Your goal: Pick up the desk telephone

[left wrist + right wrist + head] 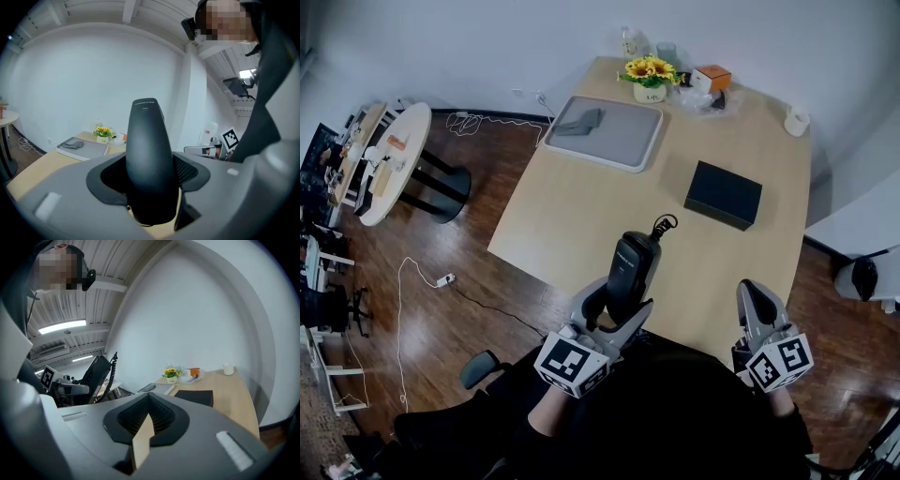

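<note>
The black desk telephone (634, 270) hangs above the near edge of the wooden table (581, 216), its coiled cord (664, 225) looping off its far end. My left gripper (615, 307) is shut on its lower part. In the left gripper view the telephone (147, 150) stands upright between the jaws of the left gripper (150, 174), which press on both its sides. My right gripper (757, 305) hovers at the table's near right edge, shut with nothing in it; its pads (140, 420) meet. The right gripper view shows the telephone (96, 373) lifted at the left.
A flat black box (724, 194) lies mid-table. A grey tray (623, 141) with a dark cloth sits at the far left, with sunflowers (649, 75), an orange box (713, 77) and a white cup (797, 120) along the far edge. A round white table (389, 159) stands left.
</note>
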Tool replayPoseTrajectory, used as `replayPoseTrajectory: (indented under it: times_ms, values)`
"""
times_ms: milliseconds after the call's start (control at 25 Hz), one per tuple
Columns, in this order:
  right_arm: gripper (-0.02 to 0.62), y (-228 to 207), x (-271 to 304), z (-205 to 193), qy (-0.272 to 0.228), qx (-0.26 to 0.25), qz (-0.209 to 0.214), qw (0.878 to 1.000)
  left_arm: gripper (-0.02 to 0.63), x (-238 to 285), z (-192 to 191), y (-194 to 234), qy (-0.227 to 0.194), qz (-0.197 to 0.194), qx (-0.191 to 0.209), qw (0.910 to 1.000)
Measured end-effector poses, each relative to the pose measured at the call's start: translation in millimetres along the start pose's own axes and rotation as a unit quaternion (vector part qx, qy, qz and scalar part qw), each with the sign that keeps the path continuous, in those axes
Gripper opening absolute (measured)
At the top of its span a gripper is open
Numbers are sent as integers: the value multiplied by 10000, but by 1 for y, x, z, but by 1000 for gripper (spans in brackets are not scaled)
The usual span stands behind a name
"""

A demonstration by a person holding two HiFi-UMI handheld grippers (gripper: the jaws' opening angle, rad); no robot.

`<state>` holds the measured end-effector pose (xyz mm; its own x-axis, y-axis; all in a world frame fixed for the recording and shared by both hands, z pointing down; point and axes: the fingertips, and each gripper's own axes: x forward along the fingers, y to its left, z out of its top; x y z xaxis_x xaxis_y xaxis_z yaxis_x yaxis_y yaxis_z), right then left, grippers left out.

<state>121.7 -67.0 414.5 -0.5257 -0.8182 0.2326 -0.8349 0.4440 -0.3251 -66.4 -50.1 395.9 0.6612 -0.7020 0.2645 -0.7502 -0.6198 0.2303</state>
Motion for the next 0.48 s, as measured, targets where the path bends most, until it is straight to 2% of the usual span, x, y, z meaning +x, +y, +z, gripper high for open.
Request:
replayPoseTrajectory:
  times_ms: [480]
  values:
    - [0, -1, -2, -3, 16, -32, -6, 10000, 265, 1, -3, 2, 8, 83, -52, 10000]
